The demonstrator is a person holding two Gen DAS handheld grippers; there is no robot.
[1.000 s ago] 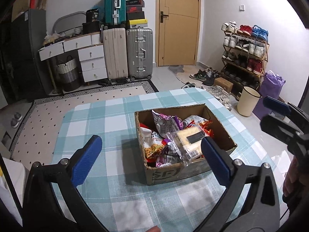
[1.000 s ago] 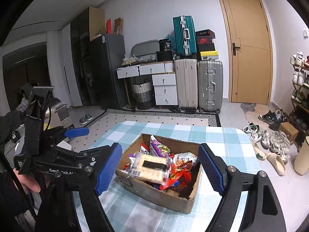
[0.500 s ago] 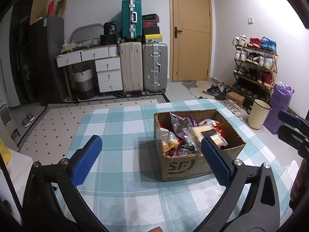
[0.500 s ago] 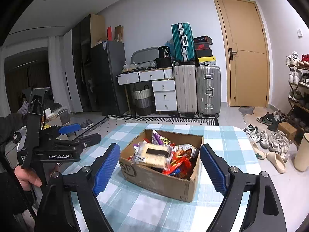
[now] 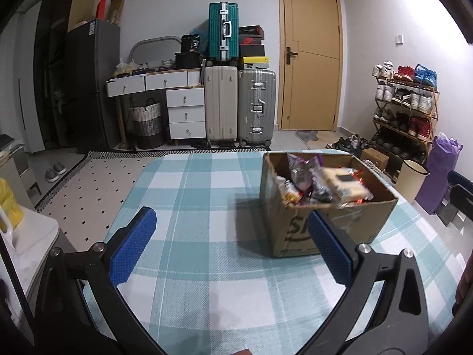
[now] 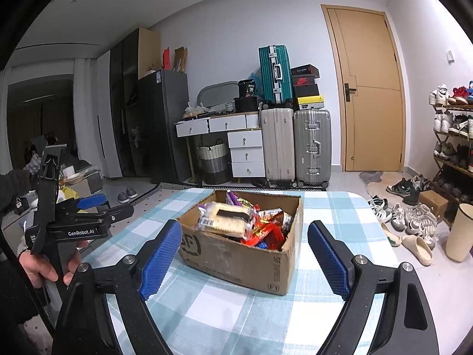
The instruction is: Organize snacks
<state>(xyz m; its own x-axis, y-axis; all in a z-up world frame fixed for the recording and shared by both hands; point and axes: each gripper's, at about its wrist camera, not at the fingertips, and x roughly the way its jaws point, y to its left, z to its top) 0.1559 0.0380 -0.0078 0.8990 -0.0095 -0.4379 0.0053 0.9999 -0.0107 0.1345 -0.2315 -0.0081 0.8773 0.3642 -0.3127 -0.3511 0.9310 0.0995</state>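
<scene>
An open cardboard box (image 5: pixel 372 219) (image 6: pixel 224 254) stands on a table with a teal checked cloth (image 5: pixel 207 195) (image 6: pixel 236 319). It is heaped with snacks: a clear cracker pack (image 6: pixel 224 222) (image 5: pixel 343 183) on top, red packets (image 6: pixel 263 230) and a purple packet (image 5: pixel 301 171). My left gripper (image 5: pixel 230 245) (image 6: pixel 109 205) hovers open over the cloth, left of the box, holding nothing. My right gripper (image 6: pixel 244 259) faces the box's near corner with its jaws opening. The box shows between its blue pads (image 6: pixel 161 260), which do not touch it. Its tips (image 5: pixel 461 189) show at the left wrist view's right edge.
A person's hand (image 6: pixel 41 266) holds the left gripper. Beyond the table stand suitcases (image 5: pixel 236 103), white drawers (image 5: pixel 186 112) and a door (image 5: pixel 310 59). On the right are a shoe rack (image 5: pixel 405 112), a bin (image 5: pixel 411 183) and a purple bag (image 5: pixel 437 171). Shoes (image 6: pixel 414 222) lie on the floor.
Both grippers have sunk and tilted towards level, so the box is seen more from the side. The box has slid right in the left wrist view. The right jaws stand a little wider.
</scene>
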